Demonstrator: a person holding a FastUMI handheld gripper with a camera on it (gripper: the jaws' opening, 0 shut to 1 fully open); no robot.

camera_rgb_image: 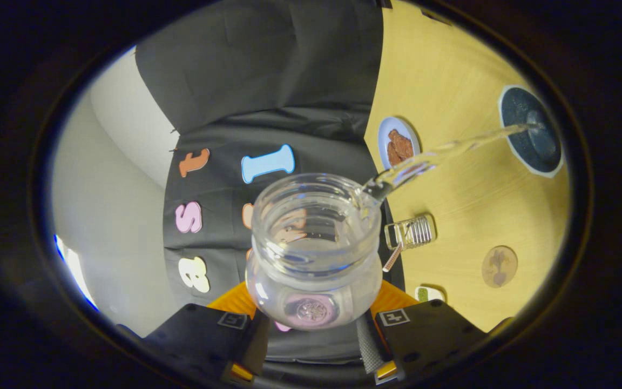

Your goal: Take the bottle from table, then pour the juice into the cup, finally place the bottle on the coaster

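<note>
bottle (315, 254) in hand-held gripper (313, 319)

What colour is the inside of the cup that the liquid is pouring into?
Dark blue-black inside with a pale rim, on the cup, seen in the gripper view.

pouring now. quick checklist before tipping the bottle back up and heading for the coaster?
1. Grip: gripper fingers on both sides of the bottle, which sits between them: ok.
2. Stream lands inside the dark cup: ok.
3. Spill on the table around the cup: none visible, ok.
4. Liquid left in the bottle: some still pooled near its mouth; amount cannot tell.
5. Cup fill level: cannot tell.
6. Coaster bare, apart from the small ribbed glass and the snack plate: ok.
</note>
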